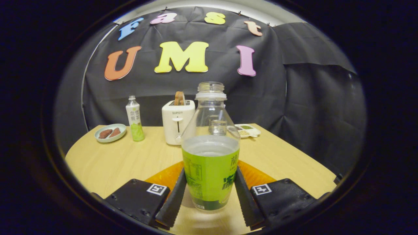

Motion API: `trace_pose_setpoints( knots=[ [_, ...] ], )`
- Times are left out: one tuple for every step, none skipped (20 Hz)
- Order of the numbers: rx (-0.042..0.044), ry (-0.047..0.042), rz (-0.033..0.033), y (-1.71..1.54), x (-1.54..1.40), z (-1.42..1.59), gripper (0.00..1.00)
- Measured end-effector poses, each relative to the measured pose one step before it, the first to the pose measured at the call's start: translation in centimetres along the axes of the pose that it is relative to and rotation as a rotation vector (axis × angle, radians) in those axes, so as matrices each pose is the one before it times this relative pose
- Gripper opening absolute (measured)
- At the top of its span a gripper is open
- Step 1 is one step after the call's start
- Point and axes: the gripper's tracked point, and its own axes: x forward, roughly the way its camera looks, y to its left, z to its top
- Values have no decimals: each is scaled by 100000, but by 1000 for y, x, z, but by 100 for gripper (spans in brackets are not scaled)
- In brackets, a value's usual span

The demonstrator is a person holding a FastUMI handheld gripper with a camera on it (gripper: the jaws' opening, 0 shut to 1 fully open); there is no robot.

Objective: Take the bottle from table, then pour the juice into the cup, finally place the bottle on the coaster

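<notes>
Gripper (210,192) fingers stand on either side of the bottle (210,156), one ribbed pad against each flank of its green label. Both pads appear to press on the label, so the jaws are taken as clamped on the bottle at its lower body.

Bottle condition: upright, cap off, mouth open. Its base seems to hang just above the table (107,163), with a shadow beneath it, though contact cannot be ruled out. Clear liquid fills it roughly to the top of the label; the upper half is empty.

Handling judgement:
- Weight: moderate, concentrated low, so the low grip suits the load.
- Wall: thin clear plastic, likely to flex under hard squeezing. Moderate force is advised, since an open mouth lets liquid escape if the body collapses.
- Surface: the glossy label film may slip against the pads; the ribbing should help.
- Liquid: free to slosh. Tilt slowly when pouring.

Orange coaster (163,178) lies on the table just behind the bottle, showing past both sides of it.

Cup (217,126), a clear glass, stands farther behind the bottle and is seen through its transparent shoulder.

White toaster (178,120) stands behind and left of the bottle. A second, capped bottle (134,120) and a plate (110,133) with brown pieces sit farther left. A small white tray (248,130) lies behind and right of the bottle.
</notes>
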Motion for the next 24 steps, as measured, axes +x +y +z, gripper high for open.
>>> trace_pose_setpoints(
  knots=[
    [-251,1422,386,230,668,-469,80],
    [-141,862,73,331,458,-412,80],
    [150,285,-1279,68,442,-82,80],
    [698,-171,1411,455,298,-80,80],
    [-228,-893,279,179,276,-299,80],
    [-96,-257,1276,838,220,13,80],
    [35,-6,581,985,224,110,80],
    [-124,-2428,-465,-8,349,324,80],
    [246,493,1175,502,290,-128,80],
    [-1207,-1677,-796,31,145,43,81],
    [-767,-465,-242,12,172,-163,81],
    [194,824,-55,-171,112,-443,81],
    [777,2040,484,-62,113,-729,81],
    [726,1477,-7,-114,40,-821,80],
    [725,209,-34,-119,-83,-310,81],
    [763,628,451,98,-3,-346,81],
    [-385,367,394,10,-33,-114,81],
    [-447,764,690,43,-64,-51,81],
    [-368,523,942,23,-39,50,80],
    [-591,425,726,-111,-32,59,80],
    [189,178,852,-86,30,64,81],
    [622,428,1246,28,-19,-67,83],
    [569,935,684,-89,194,-52,84],
    [445,416,651,-529,-377,-957,85]
  ],
)
